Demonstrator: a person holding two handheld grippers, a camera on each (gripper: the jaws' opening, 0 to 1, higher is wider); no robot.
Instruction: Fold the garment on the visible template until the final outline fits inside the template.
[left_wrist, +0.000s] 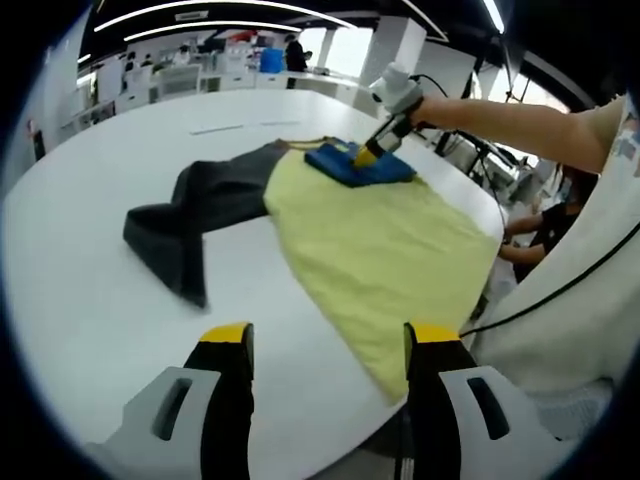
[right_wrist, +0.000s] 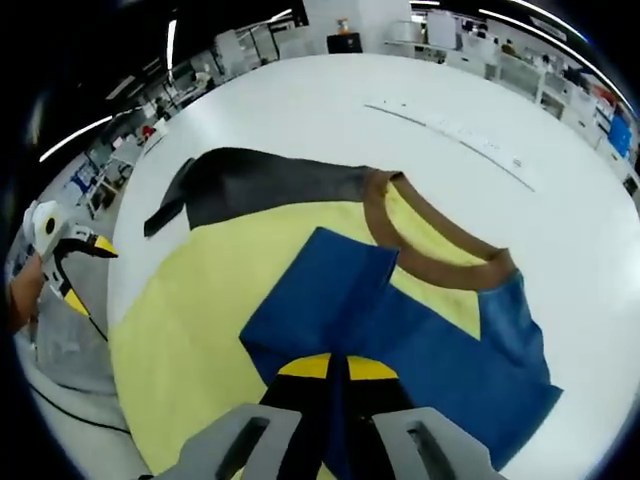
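Blue sleeve (right_wrist: 400, 340) clamped in right gripper (right_wrist: 335, 368) jaws, pinch point hidden; left gripper (left_wrist: 330, 345) jaws apart.

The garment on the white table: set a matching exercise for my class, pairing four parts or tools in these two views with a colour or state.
Column one:
1. garment body
2. collar
3. left gripper
4. right gripper

Column two:
A. brown
B. jaws apart over the table, holding nothing
C. pale yellow
D. jaws together on the blue sleeve

Pairs: 1-C, 2-A, 3-B, 4-D
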